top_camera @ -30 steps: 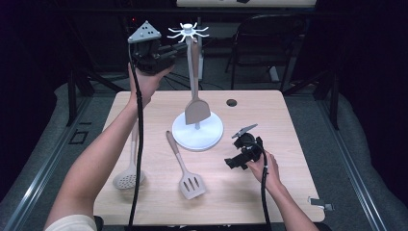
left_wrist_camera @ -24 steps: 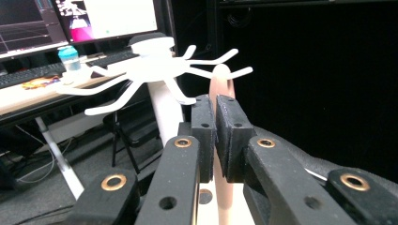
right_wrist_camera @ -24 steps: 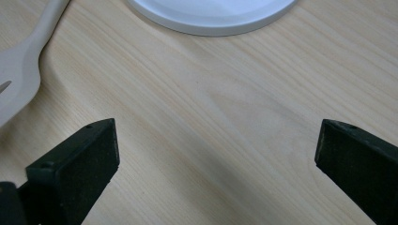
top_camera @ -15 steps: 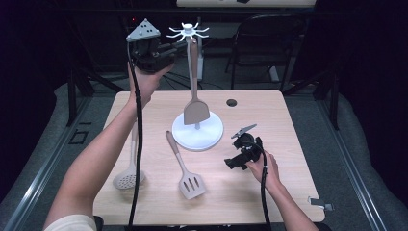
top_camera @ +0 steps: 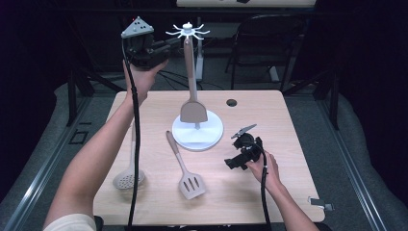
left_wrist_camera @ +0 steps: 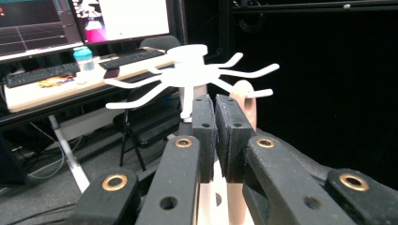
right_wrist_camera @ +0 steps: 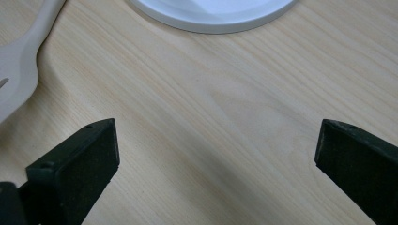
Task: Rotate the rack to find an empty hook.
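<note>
My left gripper point(top_camera: 166, 46) is raised beside the top of the white rack point(top_camera: 187, 32), jaws pressed together with nothing visibly between them; the solid spatula point(top_camera: 193, 111) hangs from a hook there (its loop sits just past my fingertips); my right gripper point(top_camera: 235, 162) rests on the table point(top_camera: 288, 125), jaws spread; slotted spatula point(top_camera: 190, 184) and skimmer point(top_camera: 128, 179) lie nearer me.

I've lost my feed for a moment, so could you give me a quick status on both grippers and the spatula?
Left gripper shut beside the rack top. Spatula hanging from a hook. Right gripper open, resting on the table. Nothing in the way.
</note>
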`<state>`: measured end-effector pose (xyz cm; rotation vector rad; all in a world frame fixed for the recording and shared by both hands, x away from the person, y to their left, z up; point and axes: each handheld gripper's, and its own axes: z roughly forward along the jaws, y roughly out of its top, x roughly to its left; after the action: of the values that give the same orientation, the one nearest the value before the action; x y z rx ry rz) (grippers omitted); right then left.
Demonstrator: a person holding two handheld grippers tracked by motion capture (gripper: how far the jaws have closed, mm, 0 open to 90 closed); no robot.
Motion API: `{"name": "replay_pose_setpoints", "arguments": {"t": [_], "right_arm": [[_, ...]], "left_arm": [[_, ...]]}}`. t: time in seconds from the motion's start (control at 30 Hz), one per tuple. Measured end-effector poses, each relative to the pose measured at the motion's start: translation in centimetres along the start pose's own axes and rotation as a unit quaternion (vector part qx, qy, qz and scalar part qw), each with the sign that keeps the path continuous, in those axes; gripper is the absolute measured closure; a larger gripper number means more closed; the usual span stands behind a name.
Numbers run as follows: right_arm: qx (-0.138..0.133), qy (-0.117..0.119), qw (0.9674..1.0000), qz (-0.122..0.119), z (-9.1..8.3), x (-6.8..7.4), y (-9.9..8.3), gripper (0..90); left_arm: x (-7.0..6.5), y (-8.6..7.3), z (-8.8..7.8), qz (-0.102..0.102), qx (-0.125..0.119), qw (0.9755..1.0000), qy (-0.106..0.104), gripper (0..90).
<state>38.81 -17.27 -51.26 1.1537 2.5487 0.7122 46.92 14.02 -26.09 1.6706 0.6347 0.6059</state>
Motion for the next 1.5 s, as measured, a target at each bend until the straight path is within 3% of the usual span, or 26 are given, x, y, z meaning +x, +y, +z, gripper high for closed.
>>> {"name": "replay_pose_setpoints", "arguments": {"t": [0.57, 1.07, 1.5], "right_arm": [[0.007, 0.000, 1.0000, -0.003, 0.0, 0.0, 0.0, 0.0], [0.007, -0.002, 1.0000, -0.003, 0.1, 0.1, 0.0, 0.1], [0.006, 0.001, 1.0000, 0.000, 0.2, 0.1, 0.0, 0.2]], "left_arm": [[1.5, -0.1, 0.3, -0.019, 0.004, 0.9996, 0.019, 86.7], [0.3, -0.7, -1.0, -0.005, 0.002, 1.0000, 0.003, 86.5], [-0.8, -1.3, -1.1, 0.004, 0.009, 0.9999, -0.013, 85.6]]}}
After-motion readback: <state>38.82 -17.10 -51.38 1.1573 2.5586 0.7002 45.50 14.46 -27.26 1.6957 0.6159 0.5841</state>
